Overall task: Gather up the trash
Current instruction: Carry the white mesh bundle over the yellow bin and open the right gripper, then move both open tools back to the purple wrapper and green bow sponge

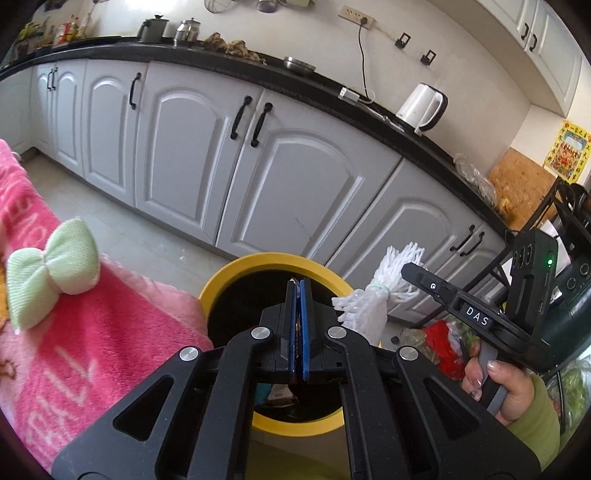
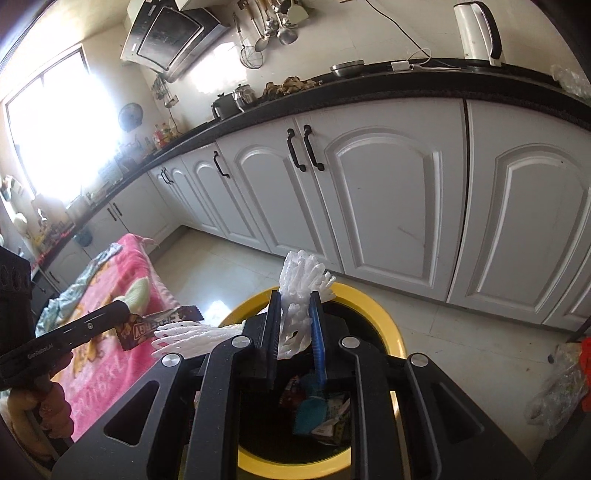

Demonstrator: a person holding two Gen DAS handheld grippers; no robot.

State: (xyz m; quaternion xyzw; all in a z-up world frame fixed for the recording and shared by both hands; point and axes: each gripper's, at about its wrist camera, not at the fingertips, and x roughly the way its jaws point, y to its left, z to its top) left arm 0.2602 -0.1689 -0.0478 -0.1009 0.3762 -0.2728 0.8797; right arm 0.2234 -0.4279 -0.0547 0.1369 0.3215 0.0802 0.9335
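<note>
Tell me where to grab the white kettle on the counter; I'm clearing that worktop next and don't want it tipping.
Take the kettle by its black handle, coming in from the right as the right wrist view shows it. The kettle stands upright, and the handle is a tall loop standing off the body on that side. The smooth rounded body offers little to pinch.

The left tool [image 1: 299,291] sits at centre, its blue pads pressed together on a thin dark wrapper edge, directly over the yellow bin [image 1: 221,284]; at three o'clock the right tool [image 1: 417,275] holds white foam netting [image 1: 369,306] at the bin's rim, a hand [image 1: 509,387] gripping its handle at four o'clock; a pink blanket [image 1: 92,332] with a pale green bow [image 1: 55,266] fills nine o'clock; white cabinets [image 1: 277,177] under a black counter [image 1: 332,85] span twelve o'clock, a white kettle [image 1: 421,107] at two.
</note>
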